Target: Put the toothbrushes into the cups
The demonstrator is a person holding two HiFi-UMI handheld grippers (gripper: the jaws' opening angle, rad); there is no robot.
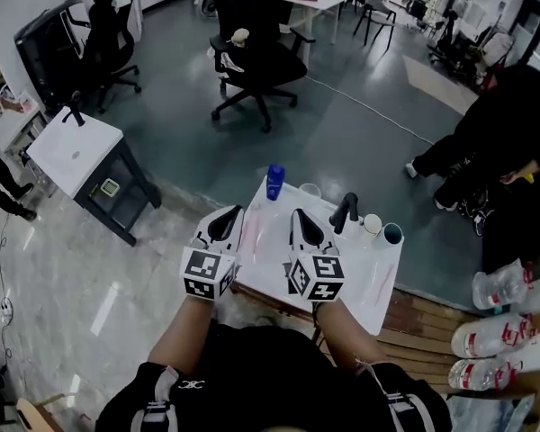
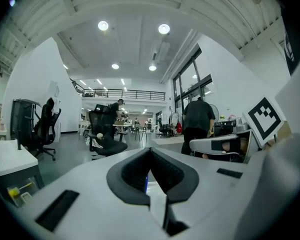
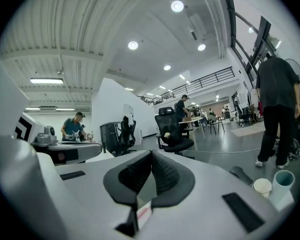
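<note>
A small white table (image 1: 360,286) stands in front of me. On it are a blue cup (image 1: 275,183), a clear cup (image 1: 310,190), a white cup (image 1: 372,225) and a pale blue cup (image 1: 393,234). Faint pink streaks lie on the table top, too blurred to tell as toothbrushes. My left gripper (image 1: 237,211) (image 2: 150,150) hovers over the table's left edge, shut and empty. My right gripper (image 1: 296,213) (image 3: 151,153) is over the table's middle, also shut with nothing in it. The right gripper view shows the white cup (image 3: 262,186) and the pale blue cup (image 3: 282,183) at lower right.
A black curved object (image 1: 345,212) stands beside the white cup. Beyond the table are a black office chair (image 1: 252,61) and a white cabinet (image 1: 81,156) at the left. A person in black (image 1: 495,142) bends at the right. Water bottles (image 1: 499,331) lie on wooden boards at the right.
</note>
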